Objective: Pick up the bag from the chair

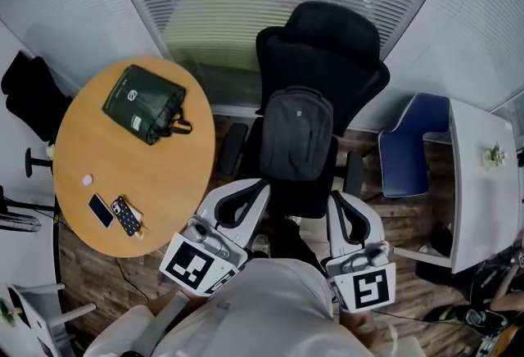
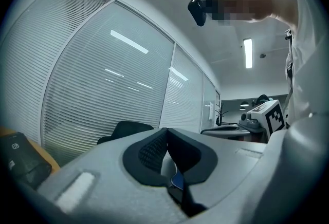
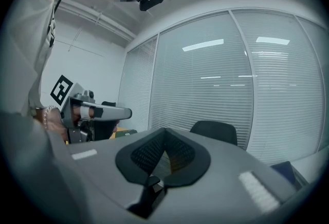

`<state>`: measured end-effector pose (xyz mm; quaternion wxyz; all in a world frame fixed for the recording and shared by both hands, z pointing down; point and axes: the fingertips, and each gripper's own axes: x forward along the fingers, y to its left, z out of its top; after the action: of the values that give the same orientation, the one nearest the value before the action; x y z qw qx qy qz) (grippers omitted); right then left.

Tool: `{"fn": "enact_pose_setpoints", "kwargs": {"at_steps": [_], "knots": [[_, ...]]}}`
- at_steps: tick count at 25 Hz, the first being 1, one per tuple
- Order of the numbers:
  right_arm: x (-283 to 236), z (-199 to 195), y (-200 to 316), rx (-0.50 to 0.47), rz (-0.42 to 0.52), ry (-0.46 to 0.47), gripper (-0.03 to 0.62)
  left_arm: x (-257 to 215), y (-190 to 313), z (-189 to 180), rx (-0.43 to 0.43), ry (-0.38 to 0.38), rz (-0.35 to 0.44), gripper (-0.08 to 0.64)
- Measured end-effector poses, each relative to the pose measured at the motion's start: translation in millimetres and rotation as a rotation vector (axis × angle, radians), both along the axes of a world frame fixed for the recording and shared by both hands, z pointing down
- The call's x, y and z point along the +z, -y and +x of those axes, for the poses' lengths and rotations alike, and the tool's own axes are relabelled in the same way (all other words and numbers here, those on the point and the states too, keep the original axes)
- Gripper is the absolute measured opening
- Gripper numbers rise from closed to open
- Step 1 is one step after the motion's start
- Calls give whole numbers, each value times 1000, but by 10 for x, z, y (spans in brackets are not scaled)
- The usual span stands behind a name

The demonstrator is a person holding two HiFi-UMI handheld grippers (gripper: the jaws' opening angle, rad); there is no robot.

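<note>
Head view first, since it shows the whole setup. Far off to the left of the left jaws there's a round table point(image 1: 123, 167) with a green bag point(image 1: 143, 101) lying on it, but that one isn't on a chair, so I'd say it isn't the target.

The left gripper point(image 1: 254, 190) is low in the frame with its jaws clenched together. Its own view shows the pads meeting with nothing caught between them.

The thing we actually want is the dark backpack point(image 1: 296, 134). It's ahead of both pairs of jaws and roughly between them, sitting upright on the seat of the black office chair point(image 1: 327, 44) and leaning on the backrest.

The right gripper point(image 1: 340, 201) is the same story: jaws pressed closed and empty, tips just short of the seat's front edge. A blue chair point(image 1: 409, 151) sits further out past its right side.

Progress-wise, I'd call this the approach and nothing more. The backpack is untouched, and neither gripper is on it. Left to do: open up, reach in, grab the backpack (probably by its top handle, though I can't make one out) and lift it off.
</note>
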<state>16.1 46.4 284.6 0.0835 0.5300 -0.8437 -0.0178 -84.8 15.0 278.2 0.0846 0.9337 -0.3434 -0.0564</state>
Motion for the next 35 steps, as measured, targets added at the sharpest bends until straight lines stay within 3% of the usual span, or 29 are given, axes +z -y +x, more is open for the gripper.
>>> {"fn": "enact_pose_setpoints", "kwargs": {"at_steps": [12, 16, 23, 29, 35], "knots": [[-7, 586, 685, -13, -9, 30, 3, -28, 664, 662, -4, 27, 3, 1], [9, 847, 880, -31, 6, -1, 3, -58, 861, 898, -15, 28, 13, 2], [45, 1166, 1145, -43, -30, 56, 3, 1, 1089, 1320, -21, 43, -4, 0], [142, 1454, 1295, -61, -29, 32, 3, 65, 1233, 1566, -40, 55, -12, 2], [173, 1440, 1364, -72, -49, 70, 3, 121, 1294, 1637, -44, 62, -24, 1]]}}
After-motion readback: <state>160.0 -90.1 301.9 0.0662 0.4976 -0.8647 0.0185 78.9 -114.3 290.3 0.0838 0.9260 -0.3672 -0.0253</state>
